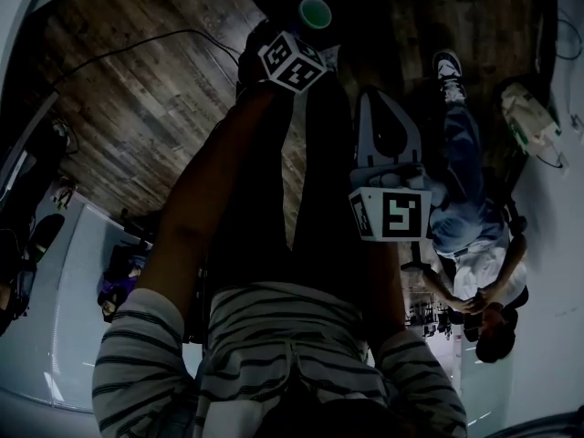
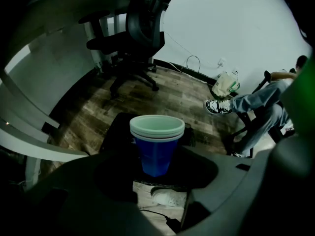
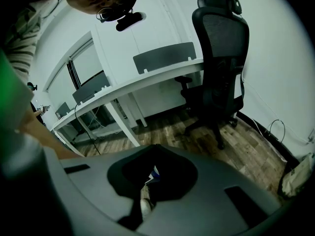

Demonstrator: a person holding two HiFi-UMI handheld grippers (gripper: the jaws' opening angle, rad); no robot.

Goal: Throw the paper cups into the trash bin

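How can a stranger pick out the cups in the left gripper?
Find the black office chair on the wooden floor. Nearer than it, the left gripper holds a stack of paper cups upright. Nothing else nearby has deep blue walls under pale green rims.

Paper cups [image 2: 156,144] stacked, upright, between jaws of left gripper [image 2: 156,173], held above floor [image 2: 172,90]. Office chair [image 2: 142,38] behind cups, to left, near wall. Bag [image 2: 225,84] on floor against wall, right of chair. Seated person [image 2: 261,107] far right, foot beside bag. Worktop [image 3: 147,82] left of chair.
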